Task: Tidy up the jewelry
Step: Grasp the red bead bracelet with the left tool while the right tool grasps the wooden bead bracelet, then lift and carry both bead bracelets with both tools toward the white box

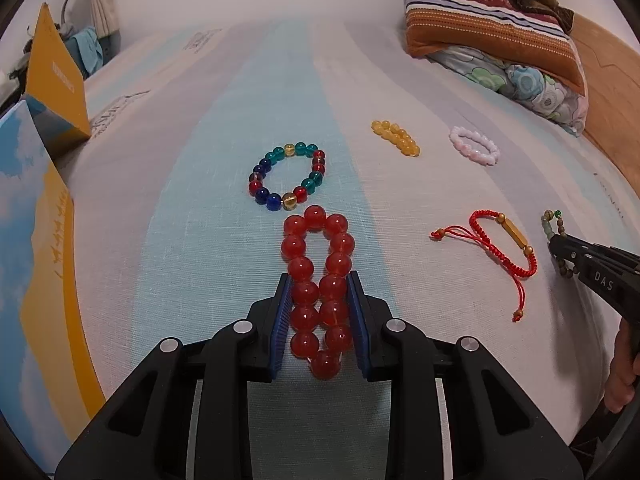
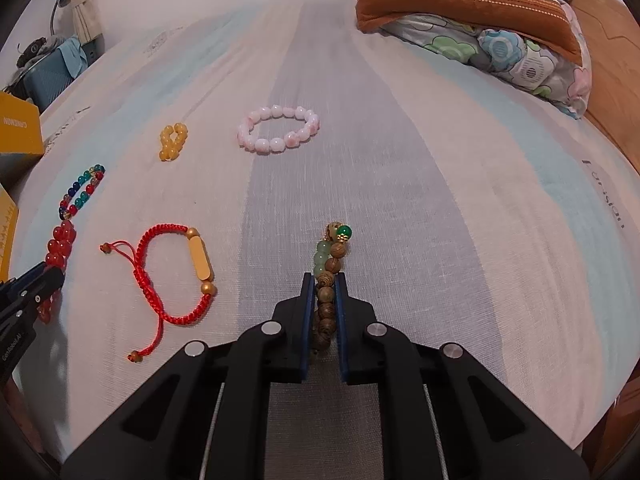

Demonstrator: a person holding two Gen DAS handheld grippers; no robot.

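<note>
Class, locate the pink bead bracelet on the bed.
The pink bead bracelet lies far up the bedsheet in the right wrist view, right of the yellow bead bracelet.

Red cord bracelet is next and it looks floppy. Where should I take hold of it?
Grip the red cord bracelet across its rigid gold tube bead, coming from above with fingers either side of the tube. It lies flat on the bedsheet; the braid and loose tails would likely slip.
</note>
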